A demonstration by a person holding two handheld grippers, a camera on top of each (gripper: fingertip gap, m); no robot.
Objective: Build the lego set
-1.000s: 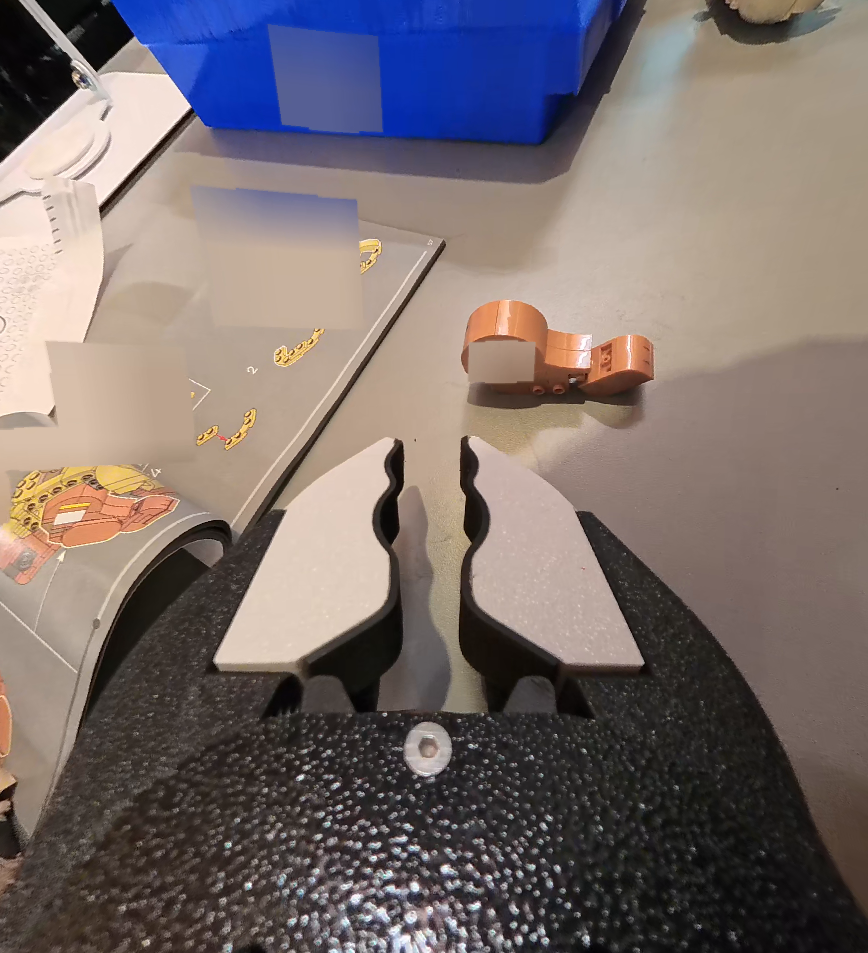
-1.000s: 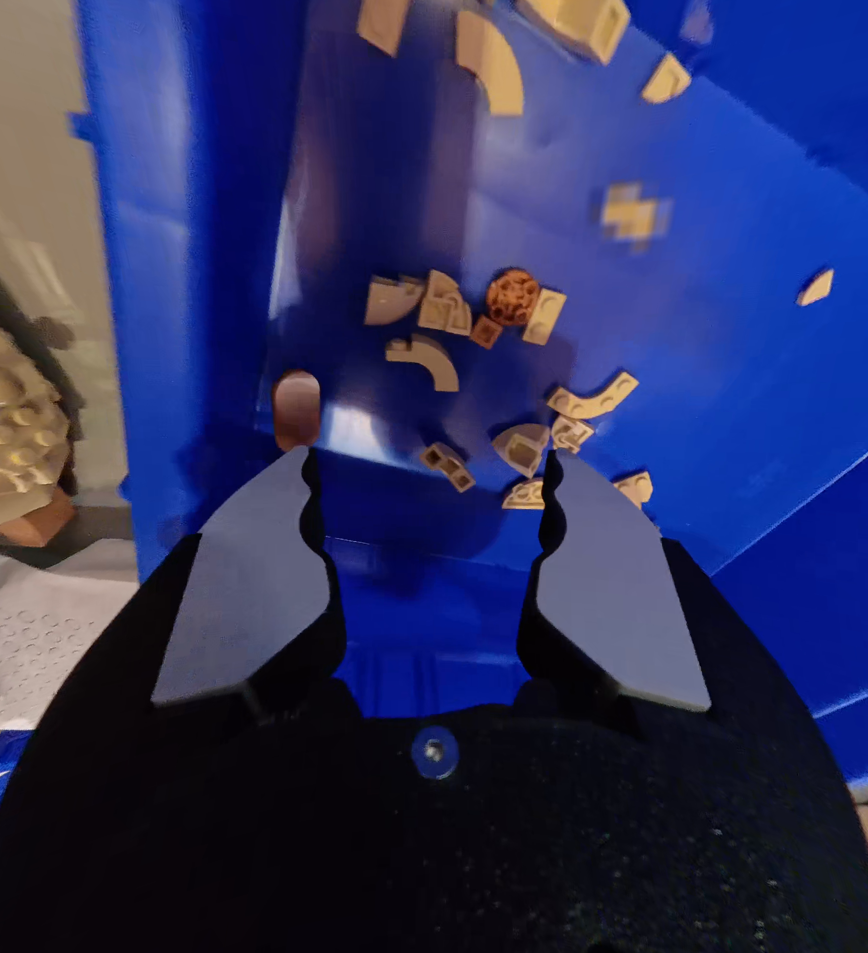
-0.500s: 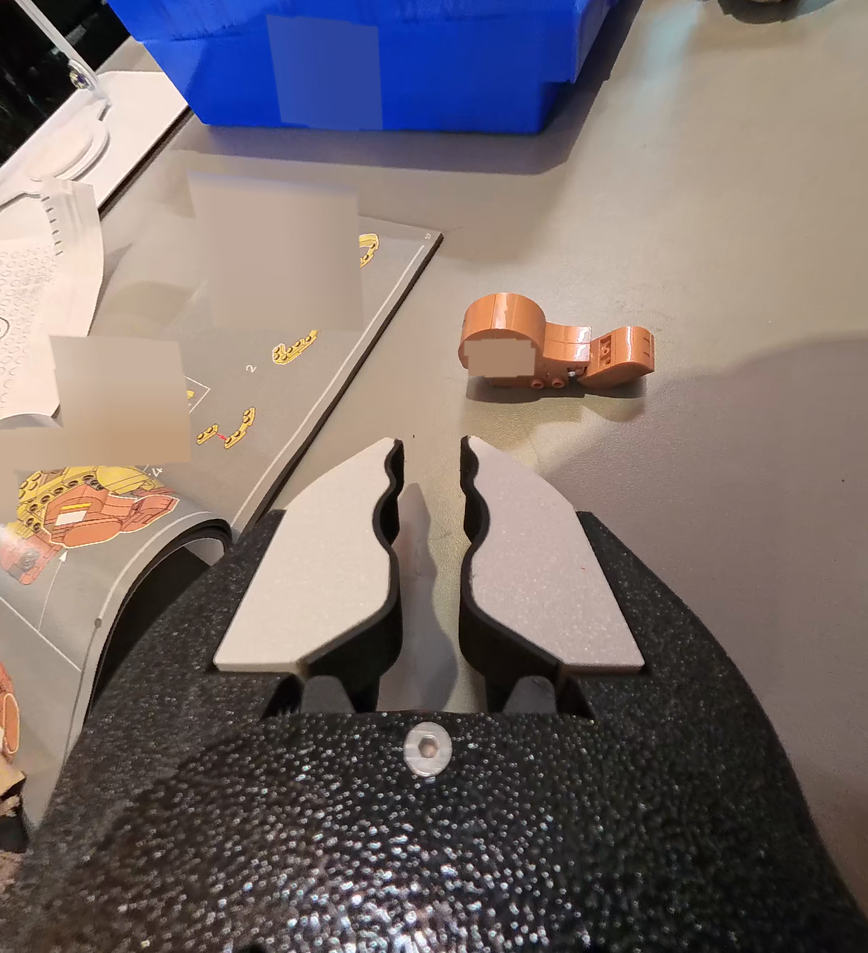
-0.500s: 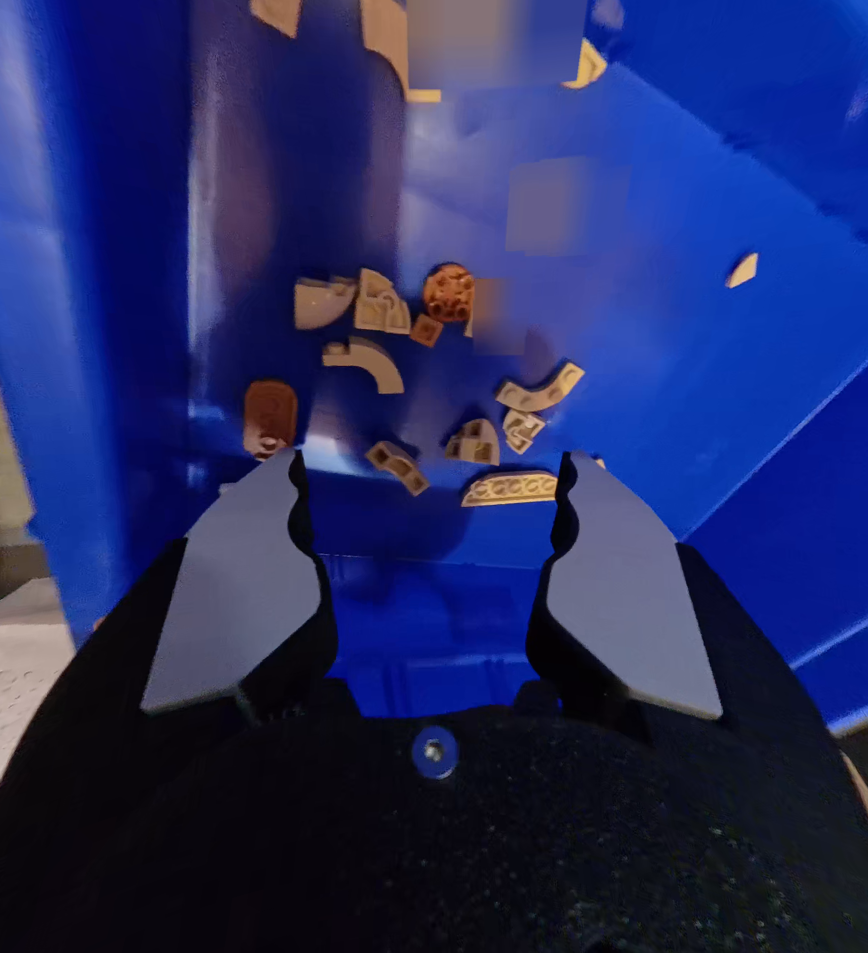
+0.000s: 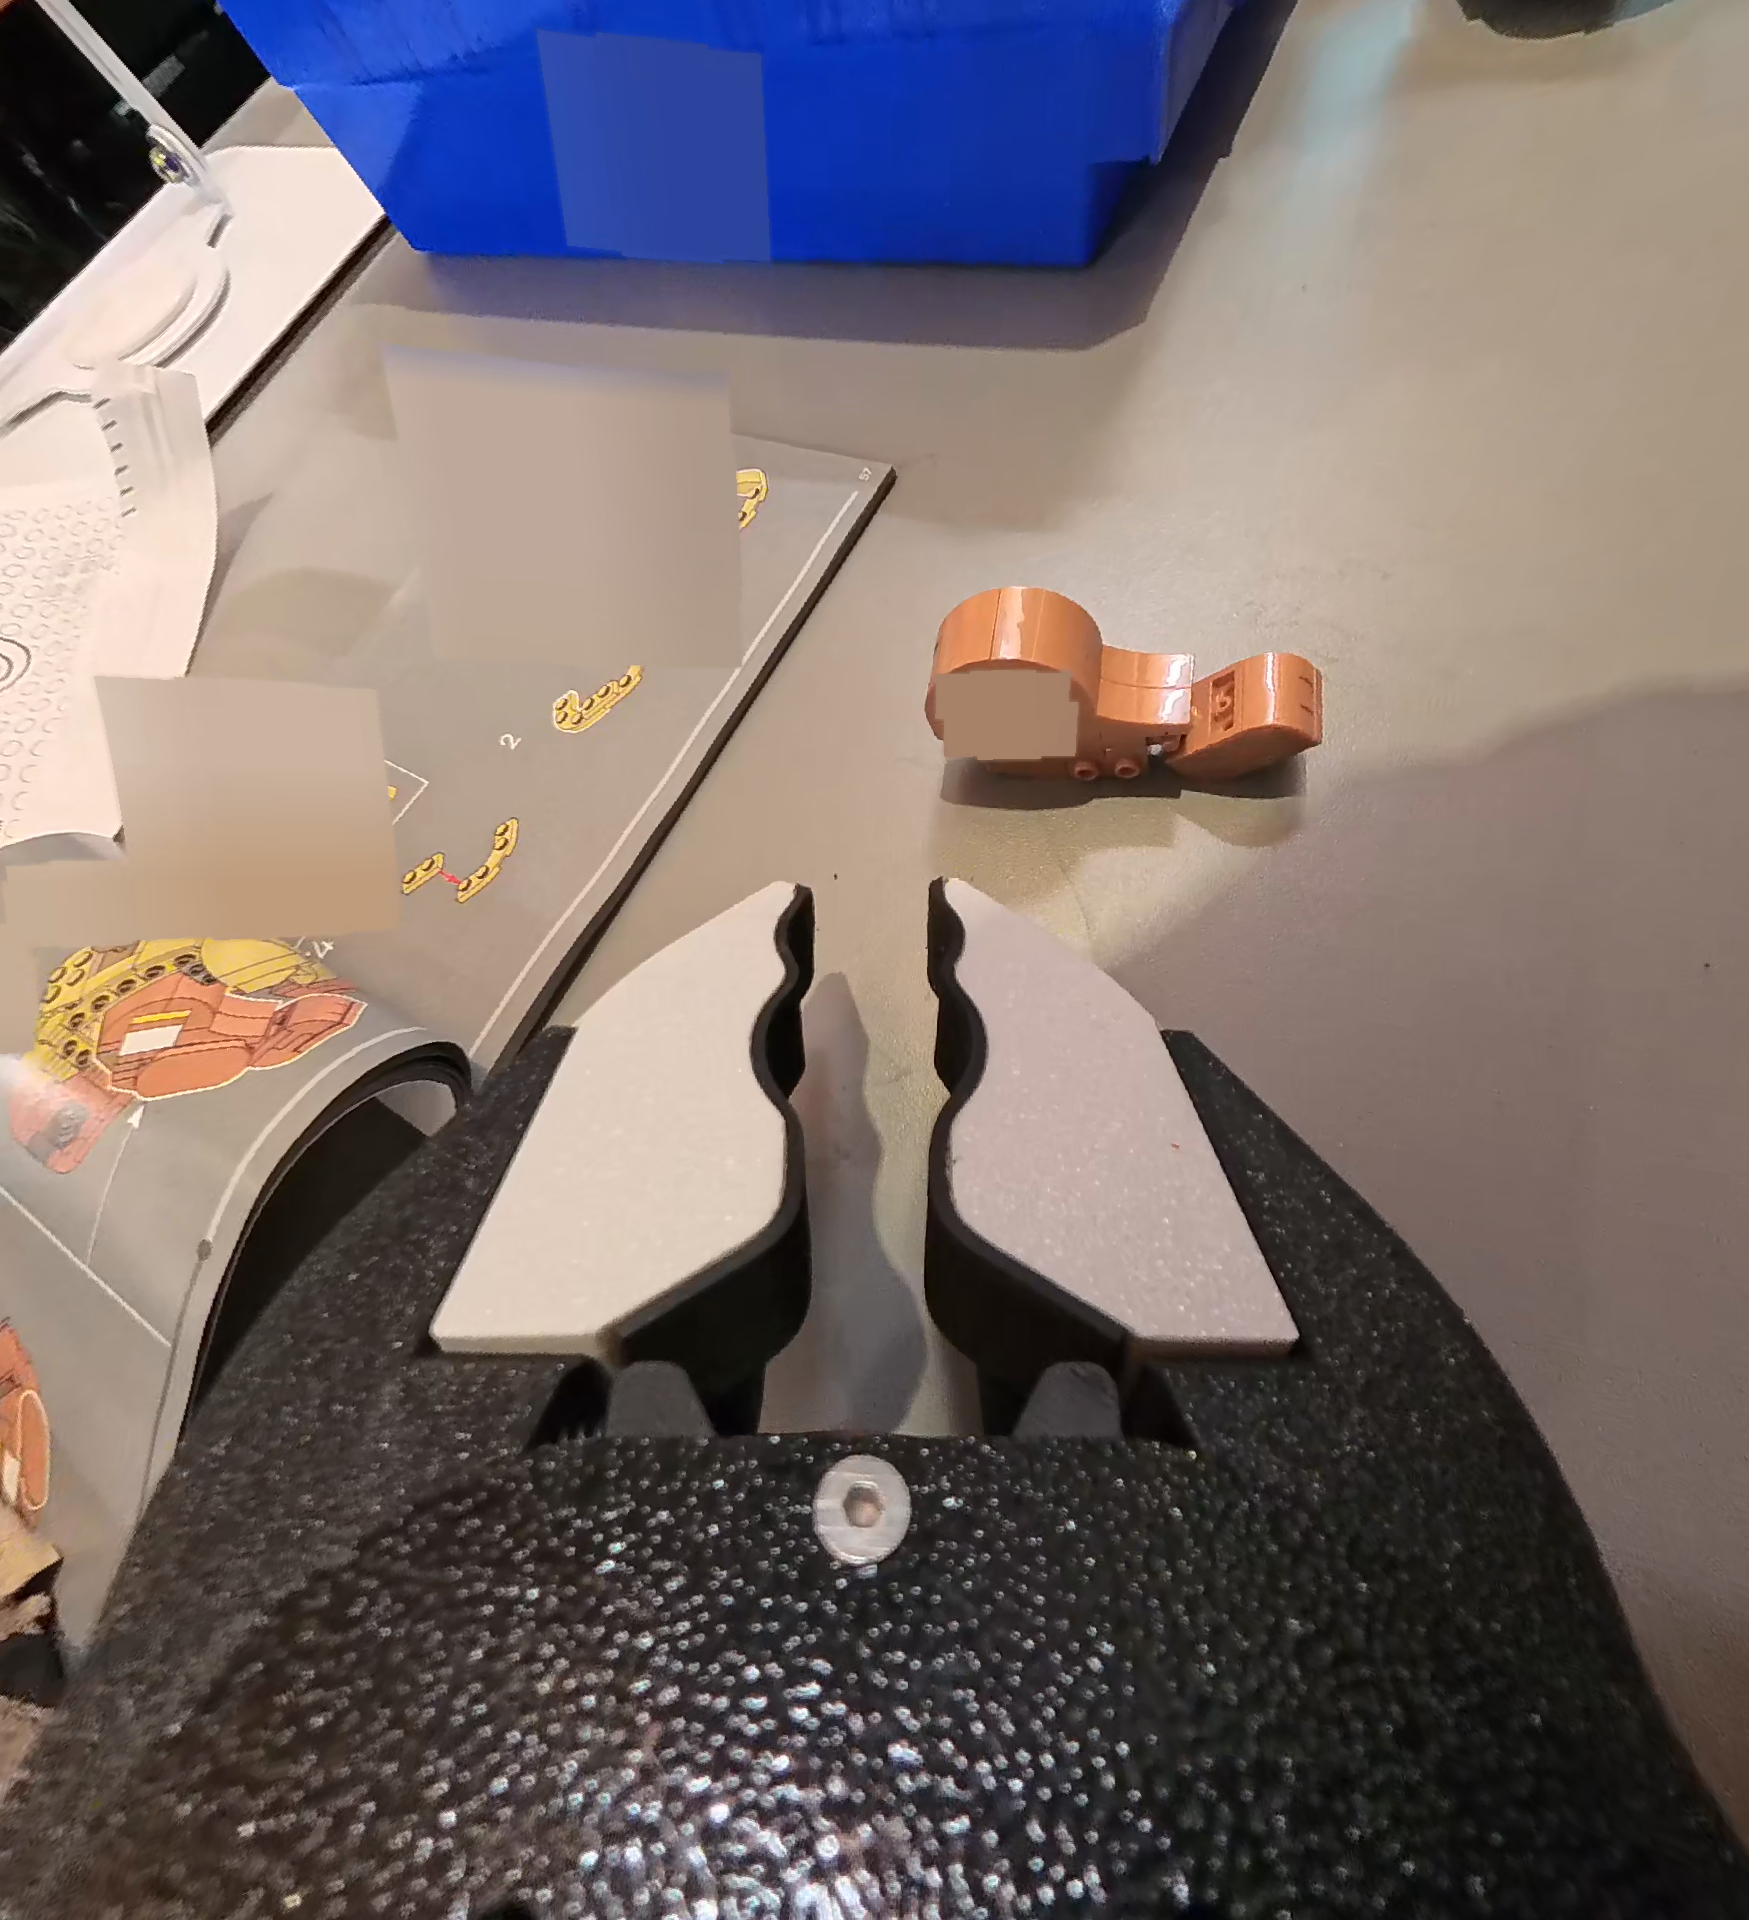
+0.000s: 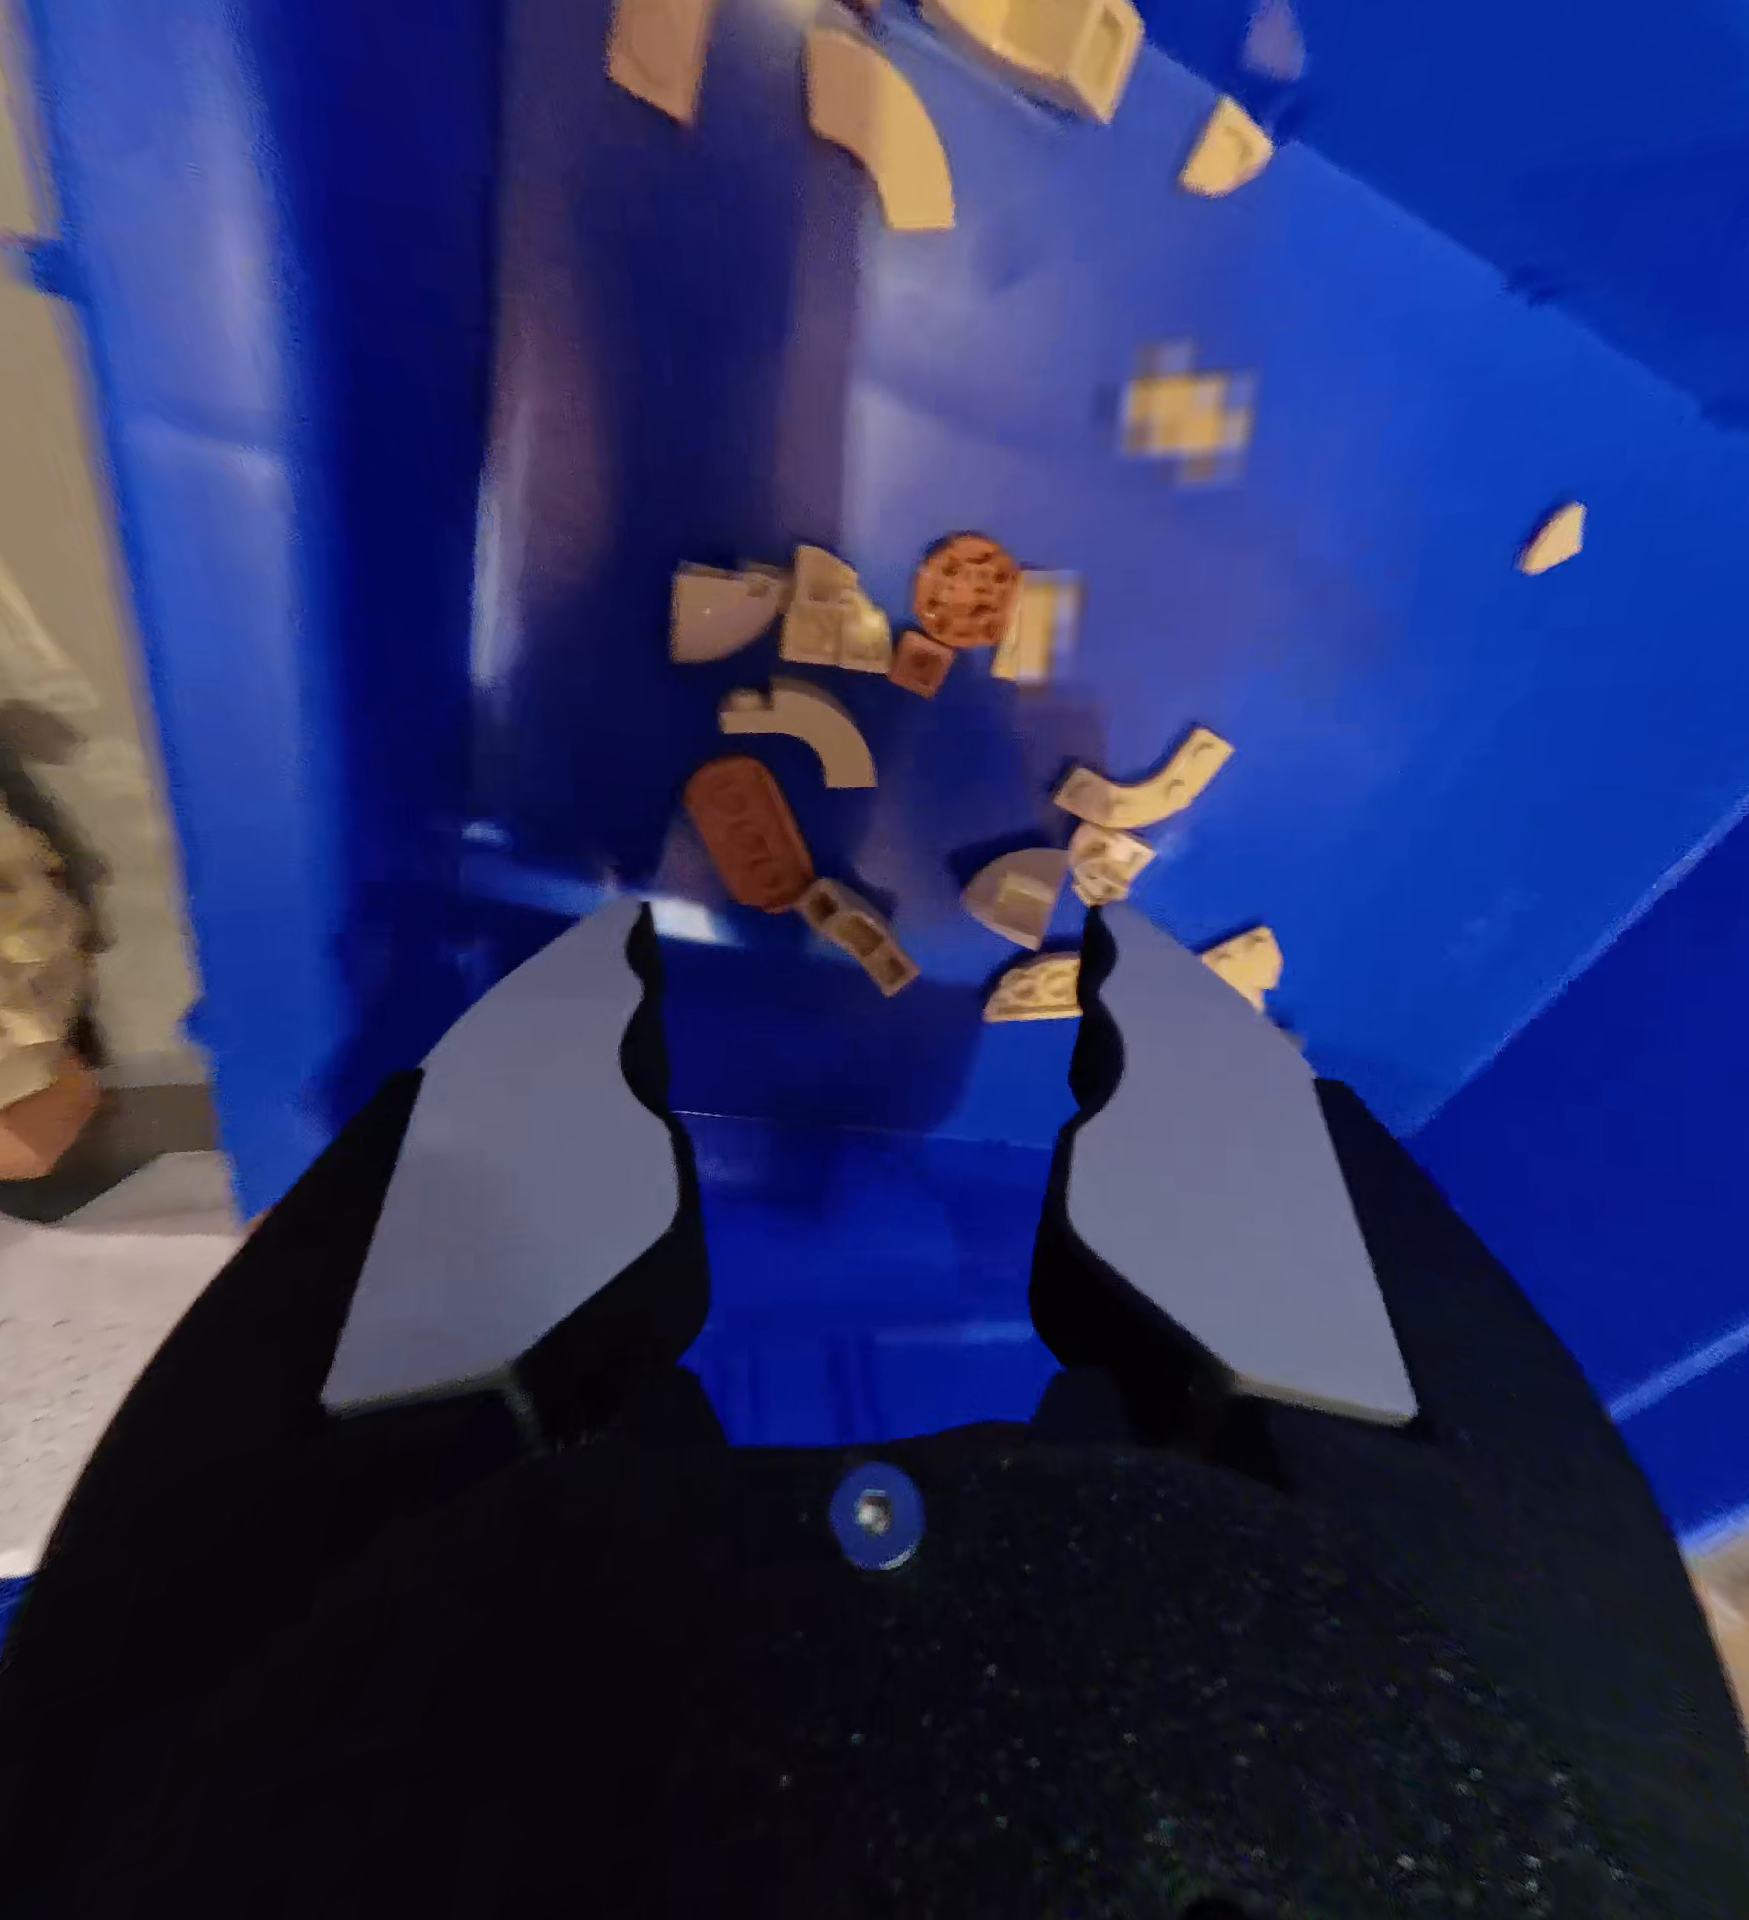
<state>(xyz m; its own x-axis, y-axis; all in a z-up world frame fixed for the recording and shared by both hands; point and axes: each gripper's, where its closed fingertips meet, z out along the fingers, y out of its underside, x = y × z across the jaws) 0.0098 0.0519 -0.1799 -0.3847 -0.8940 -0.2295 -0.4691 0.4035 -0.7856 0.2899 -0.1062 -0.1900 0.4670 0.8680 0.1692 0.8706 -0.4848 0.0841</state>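
A brown brick-built assembly (image 5: 1124, 701), one rounded drum end joined to a smaller curved lobe, lay on its side on the grey table (image 5: 1472, 436). In the blue bin (image 6: 1472, 727), a brown oval plate (image 6: 750, 836) lay among scattered tan curved pieces (image 6: 808, 732).

We see each claw, left (image 5: 870, 894) and right (image 6: 865, 920), as a black pebbled body with 2 grey wavy-edged fingers (image 5: 641, 1122) and 1 silver hex screw (image 5: 859, 1507).

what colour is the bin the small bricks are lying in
Blue, clearest in the right wrist view.
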